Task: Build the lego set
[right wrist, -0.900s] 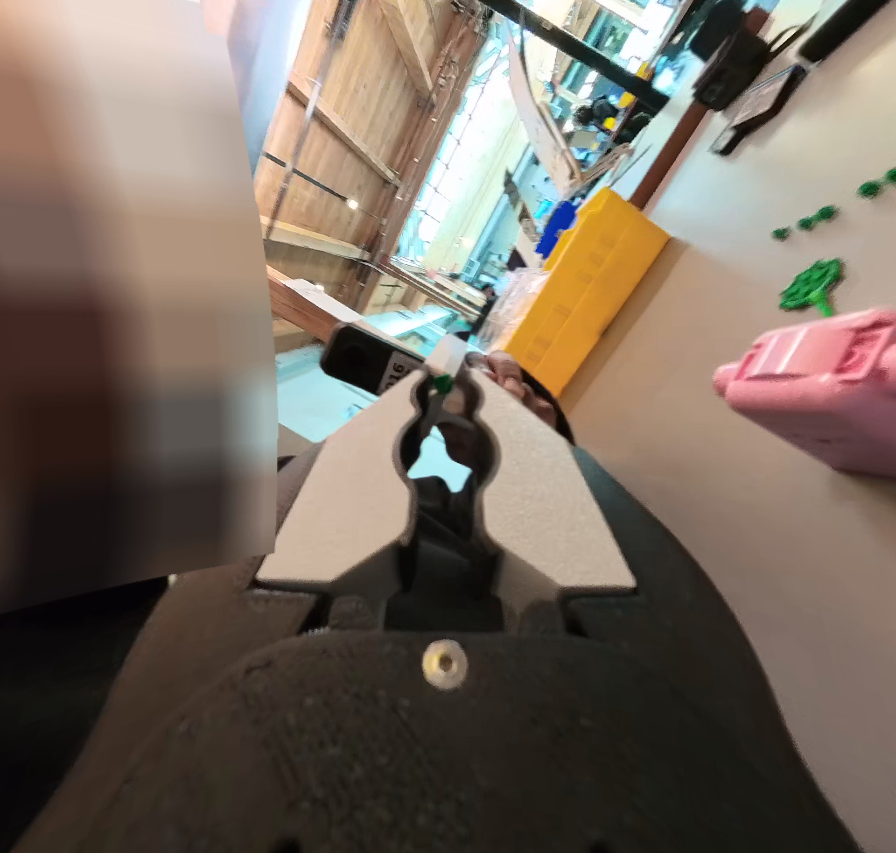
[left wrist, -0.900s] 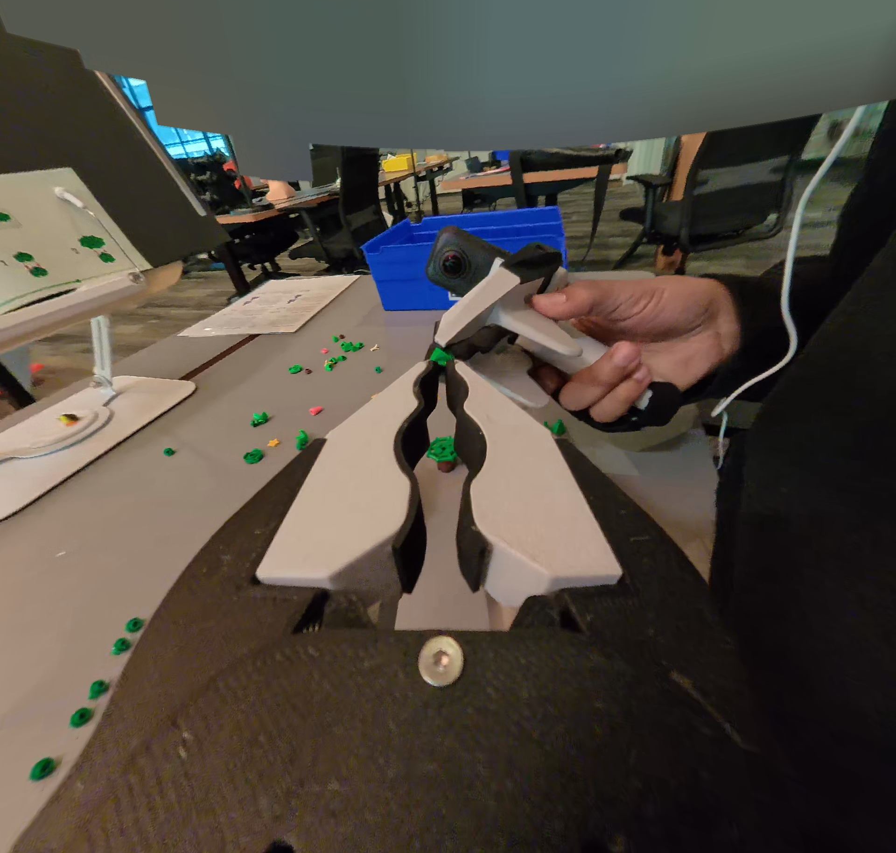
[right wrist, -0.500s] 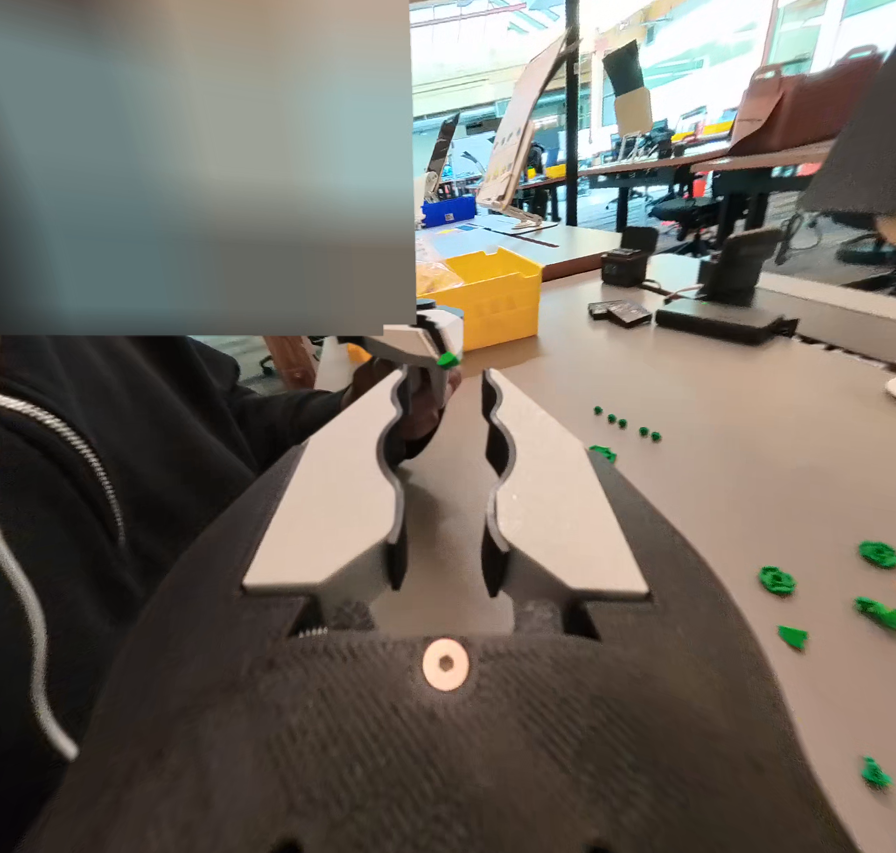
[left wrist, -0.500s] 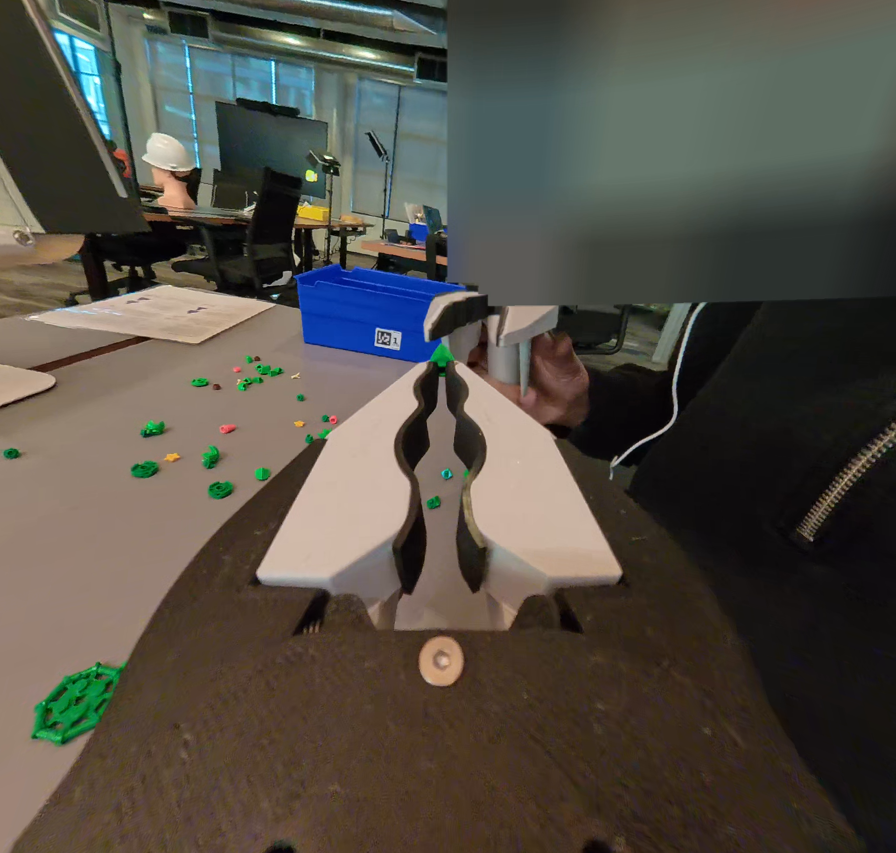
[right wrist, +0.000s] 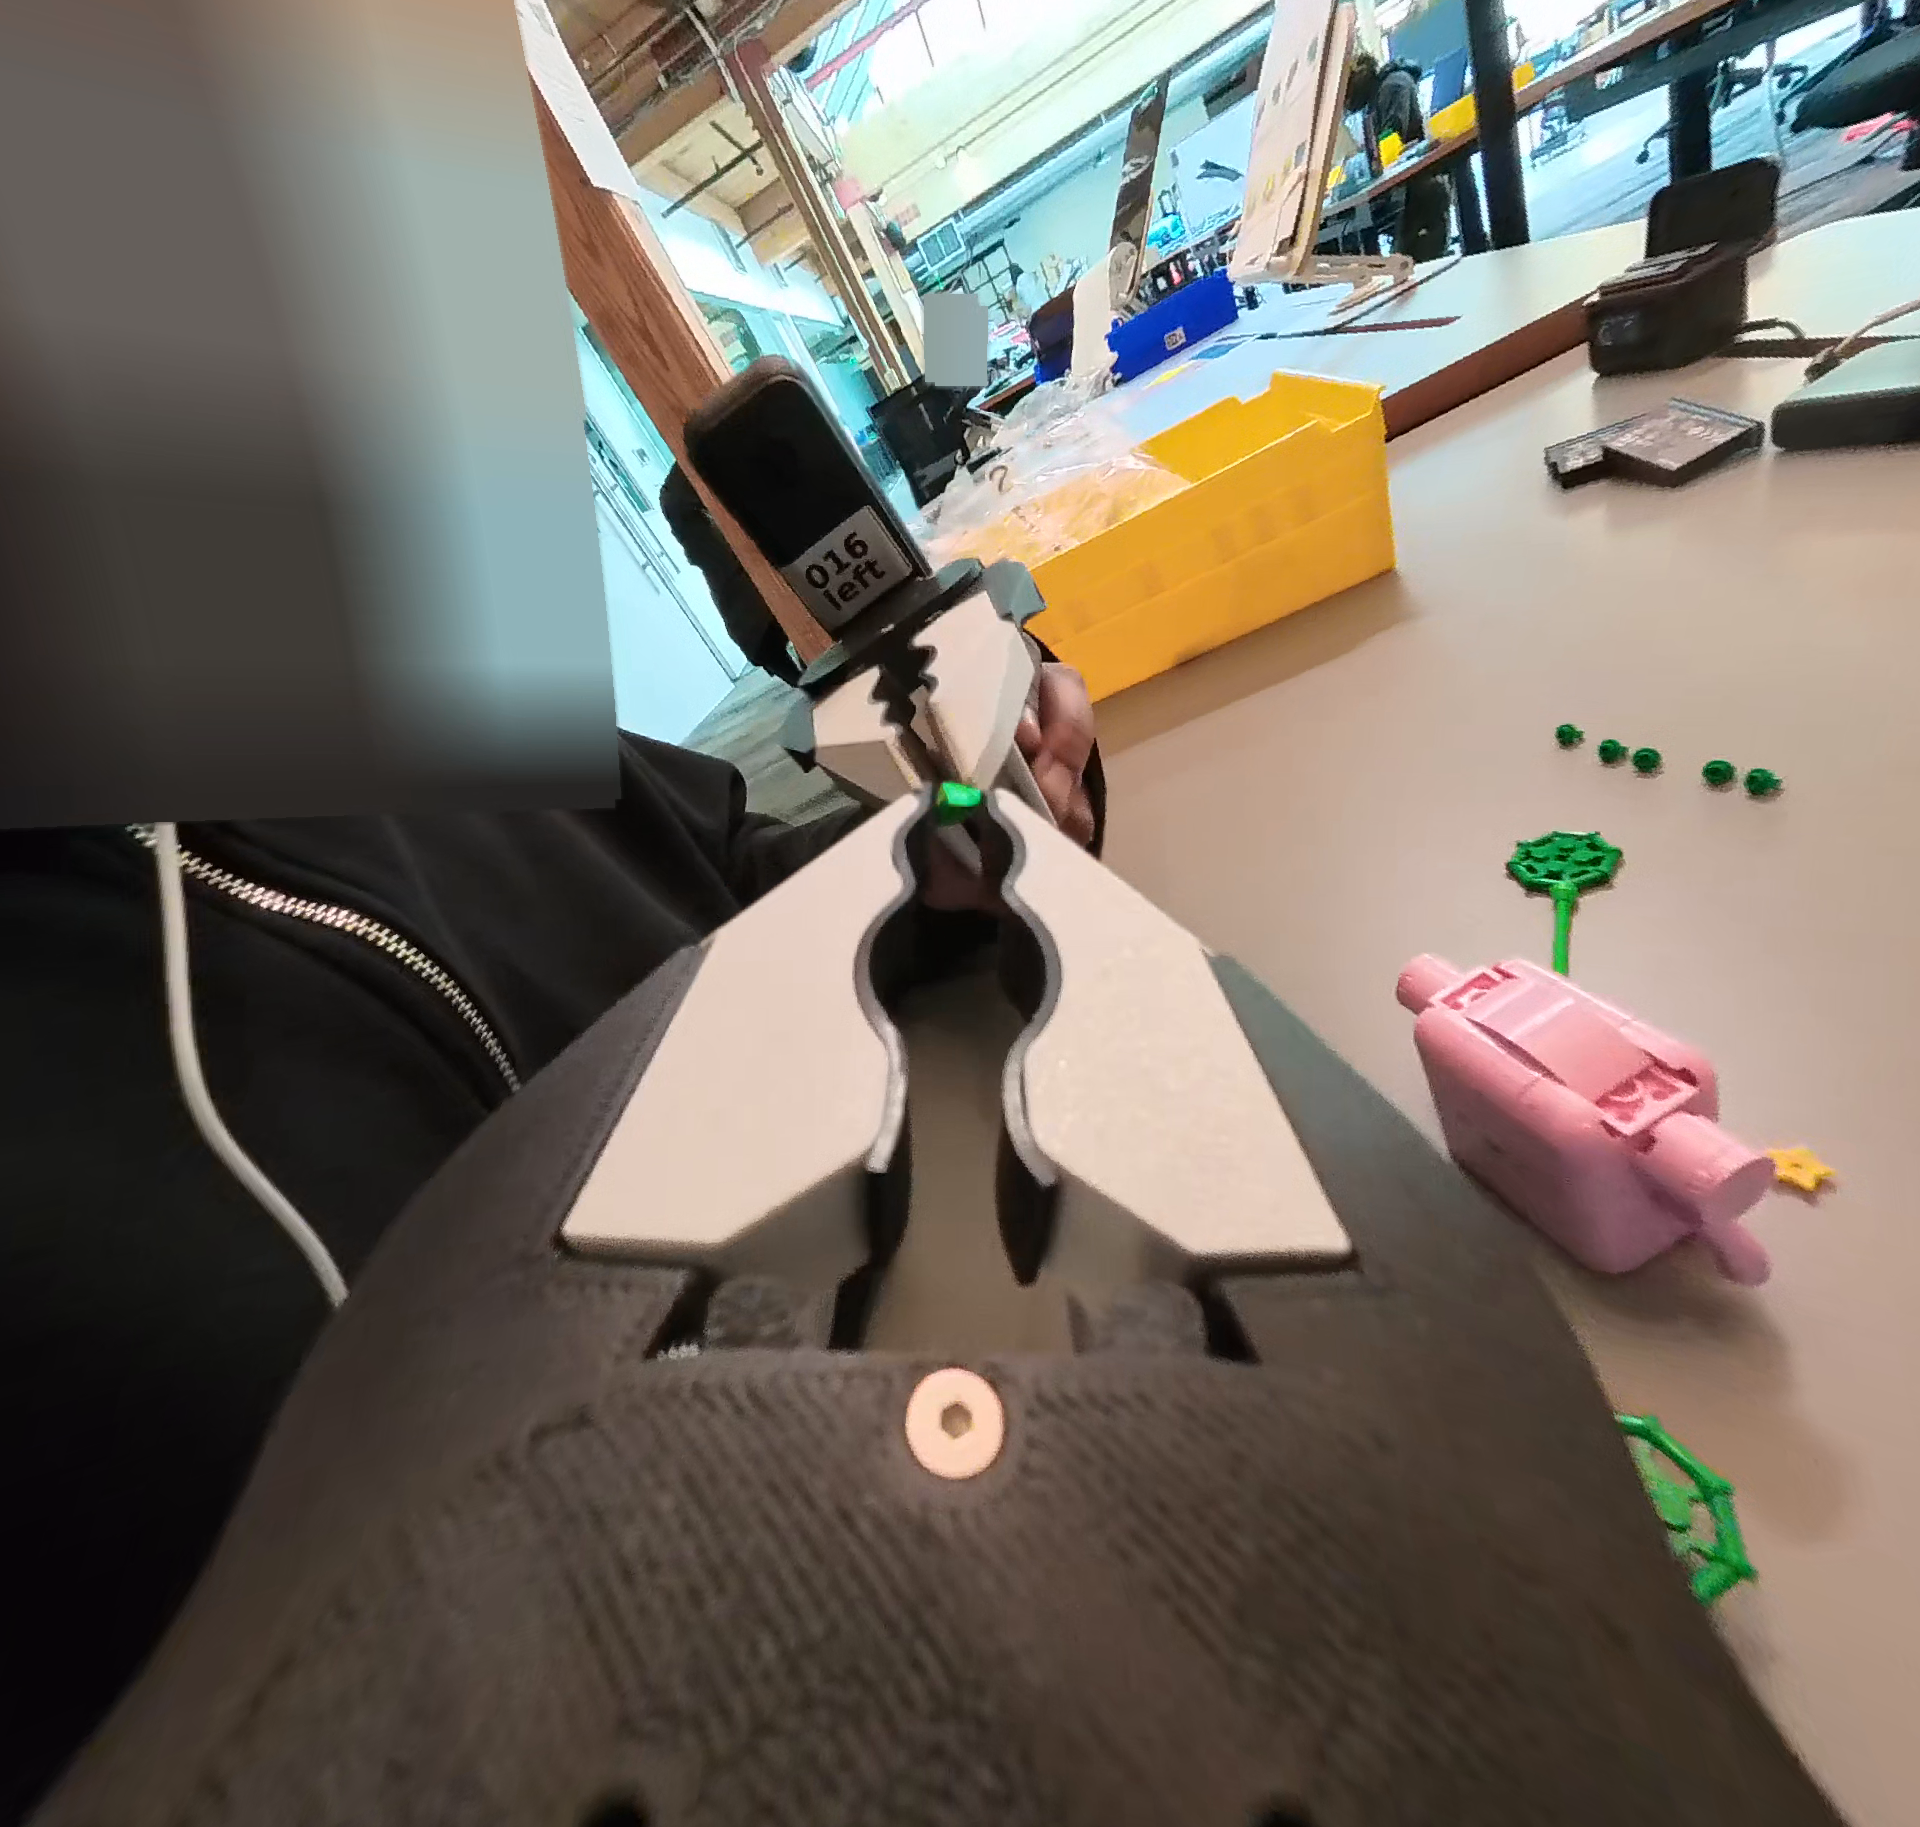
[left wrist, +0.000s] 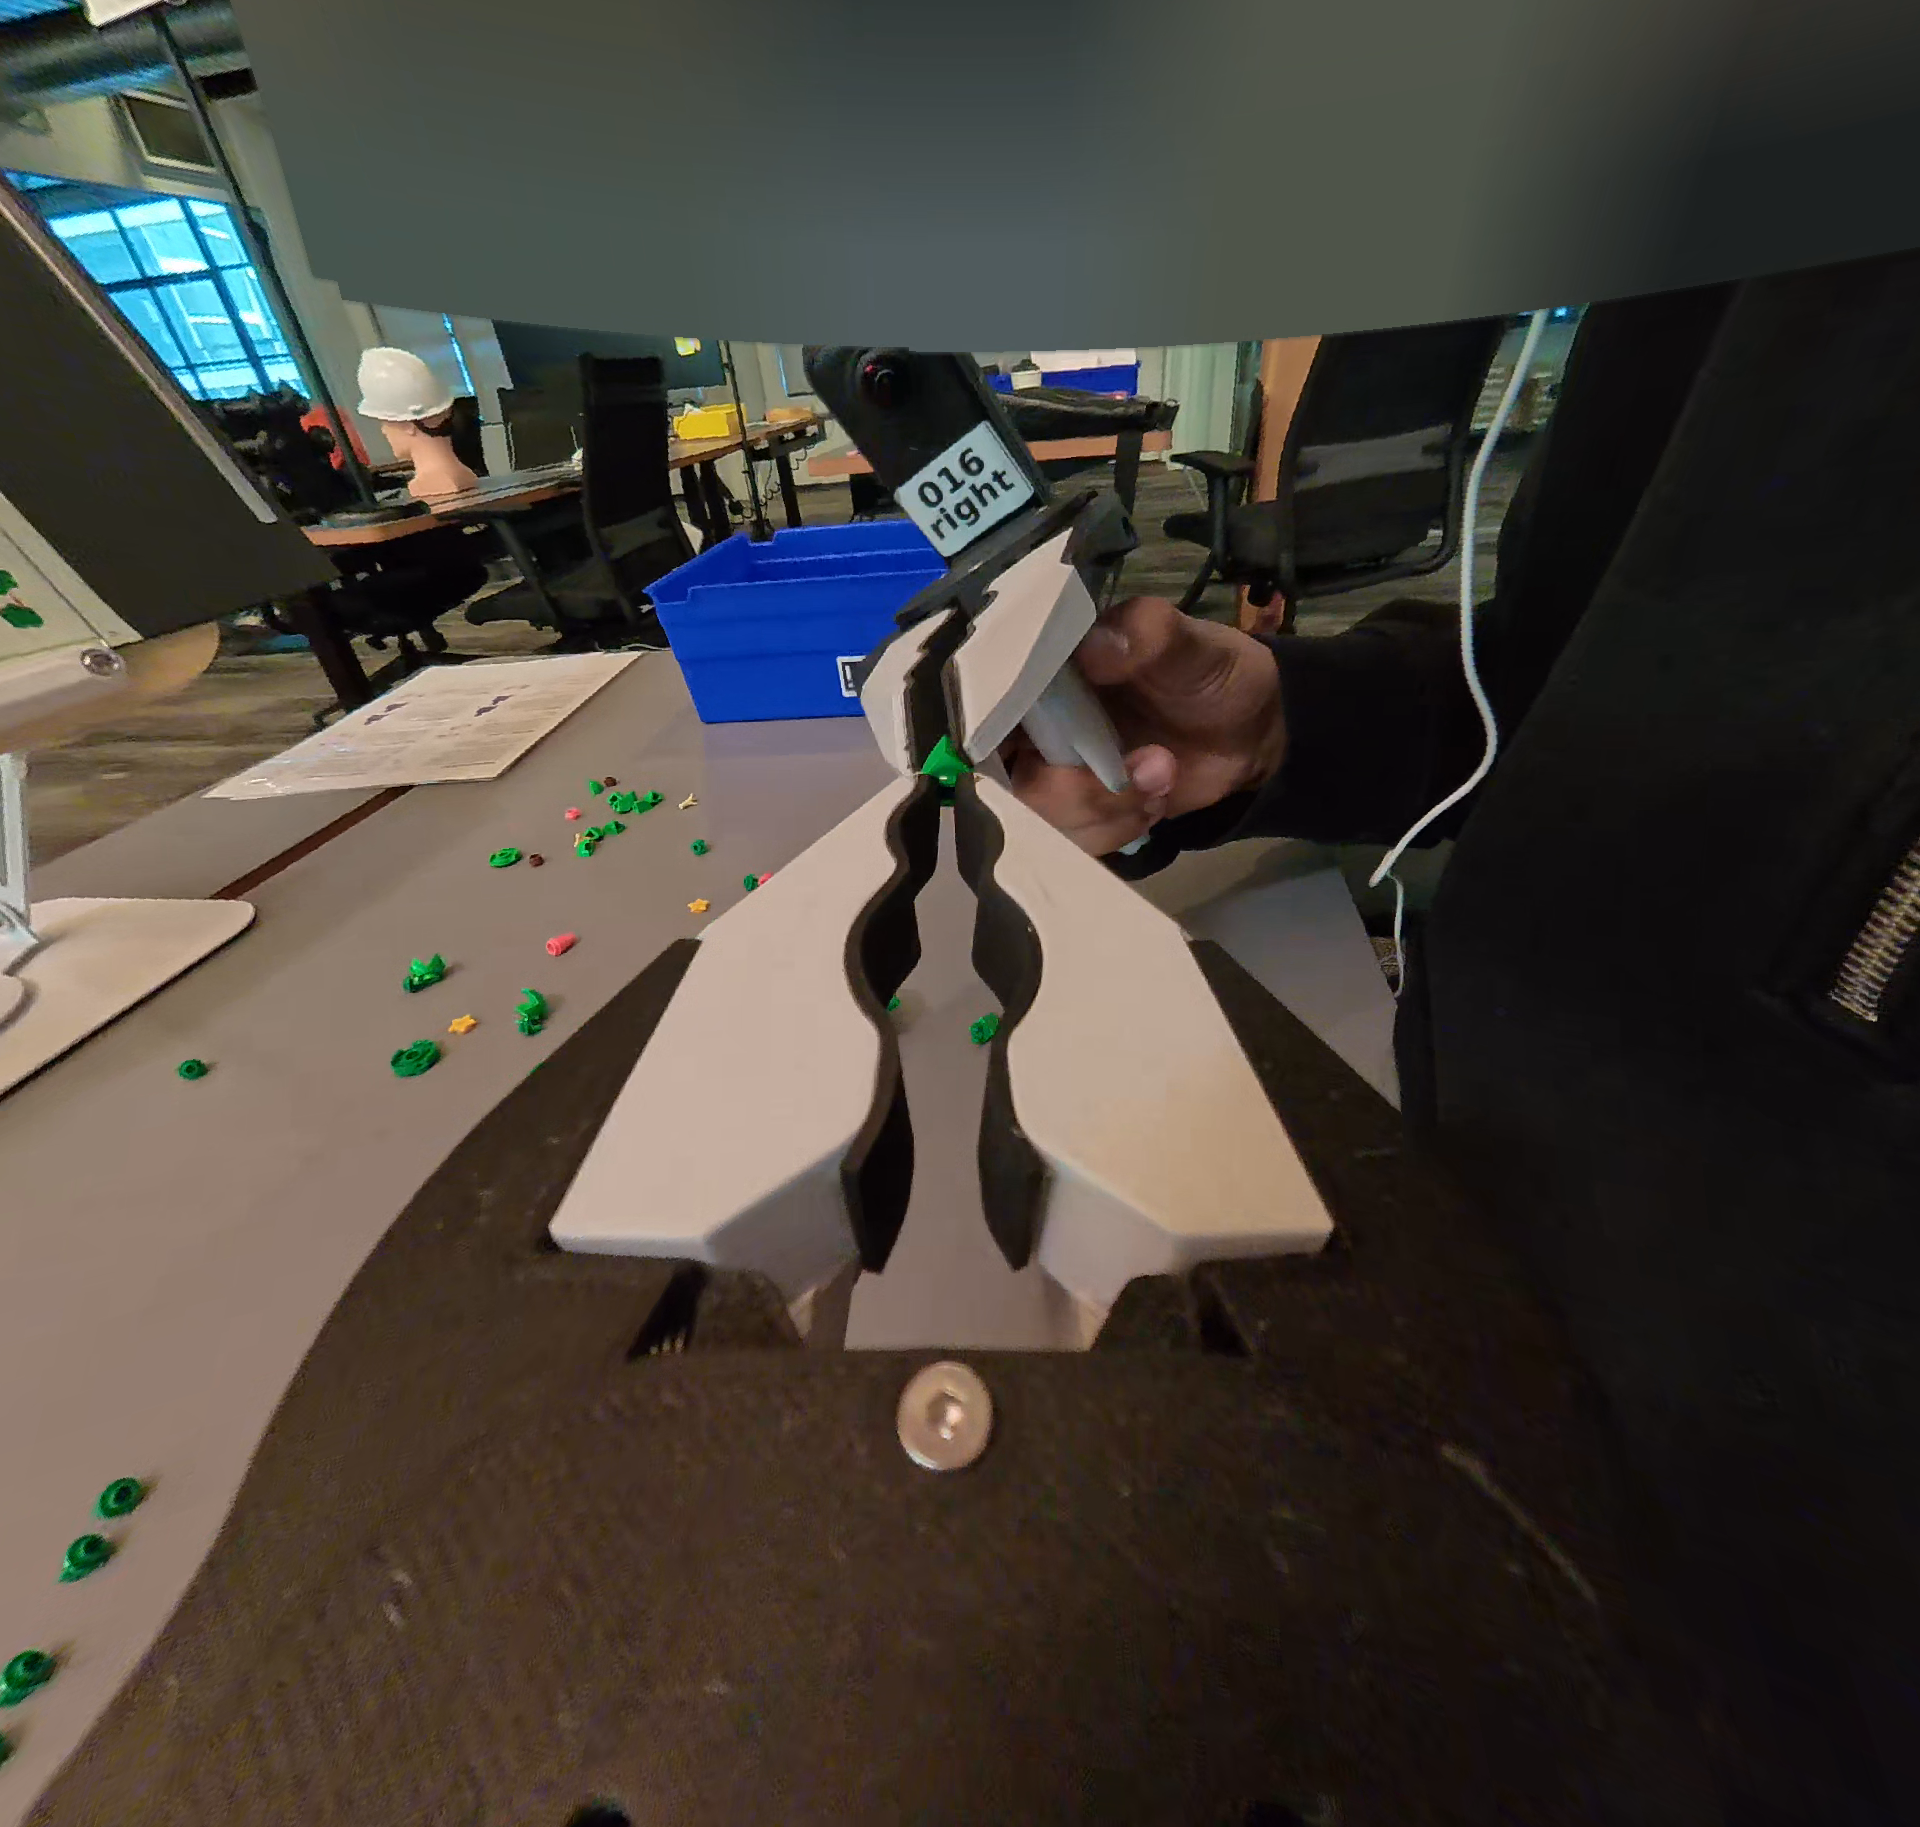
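Note:
A small green lego piece (left wrist: 943, 761) is held in the air between the two grippers, tip to tip. My left gripper (left wrist: 943, 795) is shut on it from below. My right gripper (right wrist: 956, 813) is shut around the same green piece (right wrist: 956, 797). The right gripper also shows in the left wrist view (left wrist: 938, 751), held by a hand, angled down onto the piece. The left gripper shows in the right wrist view (right wrist: 961, 782). I cannot tell whether the green is one piece or two joined.
Loose green pieces (left wrist: 416, 1055), a blue bin (left wrist: 790, 614) and a paper sheet (left wrist: 447, 728) lie on the grey table (left wrist: 260, 1206). A pink lego part (right wrist: 1558, 1091), a green web piece (right wrist: 1564, 863), a row of green studs (right wrist: 1642, 759) and a yellow bin (right wrist: 1195, 541) lie to the right. Less than 4 cm separates the two grippers' tips.
The right gripper was open half a second ago with the green piece in the left gripper's tips. It has now shut at the piece. Both grippers have swung to new angles.

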Demonstrator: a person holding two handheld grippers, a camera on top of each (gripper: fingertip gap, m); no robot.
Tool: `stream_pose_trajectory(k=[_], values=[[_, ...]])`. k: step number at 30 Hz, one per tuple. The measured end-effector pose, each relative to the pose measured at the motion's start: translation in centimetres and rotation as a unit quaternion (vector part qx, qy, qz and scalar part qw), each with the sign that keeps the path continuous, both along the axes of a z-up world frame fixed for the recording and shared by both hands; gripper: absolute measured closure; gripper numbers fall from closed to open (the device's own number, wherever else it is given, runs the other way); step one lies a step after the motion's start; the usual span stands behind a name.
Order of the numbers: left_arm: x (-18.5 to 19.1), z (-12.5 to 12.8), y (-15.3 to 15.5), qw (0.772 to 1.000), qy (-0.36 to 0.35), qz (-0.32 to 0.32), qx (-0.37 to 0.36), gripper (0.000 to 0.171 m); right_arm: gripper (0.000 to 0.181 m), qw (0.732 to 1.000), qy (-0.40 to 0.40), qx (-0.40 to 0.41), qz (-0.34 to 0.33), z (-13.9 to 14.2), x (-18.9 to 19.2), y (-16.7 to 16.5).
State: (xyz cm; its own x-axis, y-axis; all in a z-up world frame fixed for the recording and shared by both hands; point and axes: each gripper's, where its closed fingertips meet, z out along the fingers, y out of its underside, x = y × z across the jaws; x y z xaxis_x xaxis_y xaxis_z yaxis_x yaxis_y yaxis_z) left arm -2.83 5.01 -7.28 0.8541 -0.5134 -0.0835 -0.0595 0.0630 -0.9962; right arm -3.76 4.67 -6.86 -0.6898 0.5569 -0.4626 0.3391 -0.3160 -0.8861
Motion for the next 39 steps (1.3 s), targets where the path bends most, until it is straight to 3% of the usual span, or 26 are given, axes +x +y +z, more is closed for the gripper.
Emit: stream_pose_trajectory(k=[18, 28, 33, 35, 37, 39], values=[[0.5, -0.2, 0.0, 1.0, -0.016, -0.01, -0.018, 0.171, 0.177, 0.998, -0.053, -0.012, 0.034, -0.4, 0.5, -0.2], [0.6, 0.2, -0.3, 0.996, -0.075, -0.042, -0.027, 0.171, 0.176, 0.997, -0.058, -0.01, 0.054, -0.3, 0.6, -0.5], [0.4, -0.7, 0.5, 0.999, -0.036, -0.009, -0.022, 0.171, 0.177, 0.998, -0.06, 0.036, 0.003, -1.1, 0.3, 0.6], [0.3, -0.7, 0.7, 0.999, -0.047, -0.007, -0.027, 0.147, 0.177, 0.997, -0.069, 0.013, -0.017, -1.1, 0.4, 1.5], [-0.4, -1.0, 0.8, 0.998, -0.057, -0.001, -0.036, 0.142, 0.177, 0.995, -0.089, -0.011, -0.052, -1.5, 0.9, 3.7], [-1.2, -0.8, 0.8, 0.997, -0.072, 0.005, -0.037, 0.141, 0.176, 0.983, -0.142, 0.002, -0.115, -3.6, 1.9, 7.0]])
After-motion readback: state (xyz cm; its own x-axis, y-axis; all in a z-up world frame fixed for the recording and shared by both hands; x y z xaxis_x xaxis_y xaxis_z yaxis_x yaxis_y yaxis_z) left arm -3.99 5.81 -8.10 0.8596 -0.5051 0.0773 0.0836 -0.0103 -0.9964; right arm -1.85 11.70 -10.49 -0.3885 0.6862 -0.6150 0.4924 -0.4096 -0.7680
